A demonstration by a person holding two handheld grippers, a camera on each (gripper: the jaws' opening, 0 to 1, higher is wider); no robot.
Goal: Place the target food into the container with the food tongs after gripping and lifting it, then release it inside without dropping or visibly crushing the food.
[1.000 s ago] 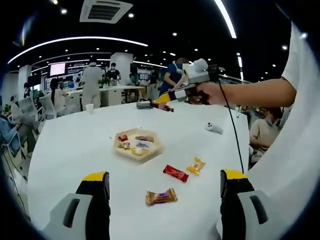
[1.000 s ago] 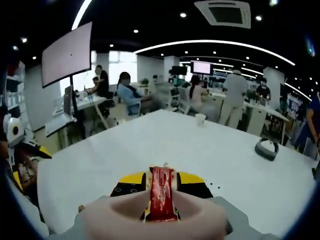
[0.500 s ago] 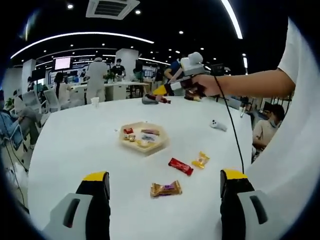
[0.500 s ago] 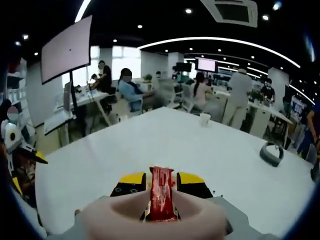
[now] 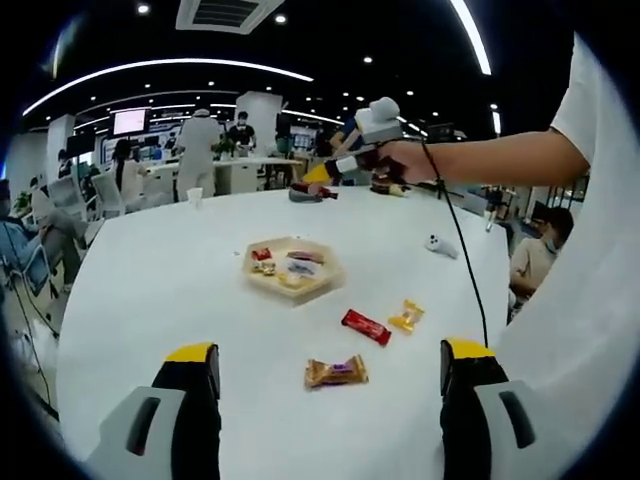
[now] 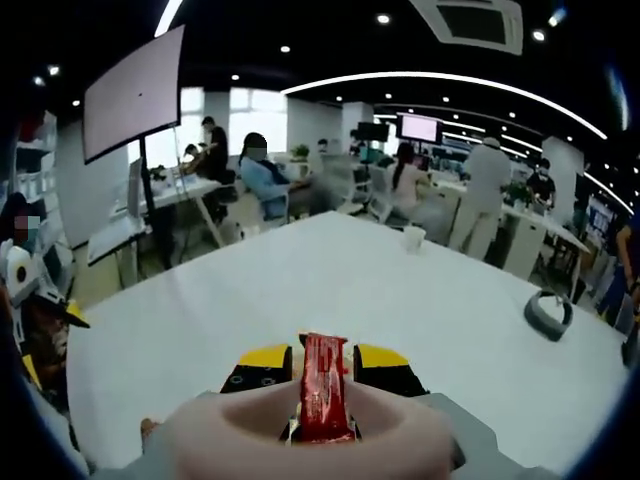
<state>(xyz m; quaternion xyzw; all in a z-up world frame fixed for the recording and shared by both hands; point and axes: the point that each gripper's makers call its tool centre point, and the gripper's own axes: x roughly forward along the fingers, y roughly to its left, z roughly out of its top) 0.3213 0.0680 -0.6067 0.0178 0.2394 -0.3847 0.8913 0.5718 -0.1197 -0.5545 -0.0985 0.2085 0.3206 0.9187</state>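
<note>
White round table point(image 5: 180, 290) across the middle of the left gripper view. Left gripper point(image 5: 330, 385) at bottom centre, jaws spread wide with nothing between. Right gripper point(image 5: 325, 180) at upper centre, held in a hand point(image 5: 400, 165) above the table's far edge; in the right gripper view point(image 6: 322, 385) pinching a red candy bar point(image 6: 323, 400) upright at bottom centre. Hexagonal tray point(image 5: 325, 280) mid-frame with several sweets inside. Lower right of the tray: red bar point(image 5: 366, 326), yellow candy point(image 5: 406, 316), brown candy point(image 5: 336, 372), all apart.
</note>
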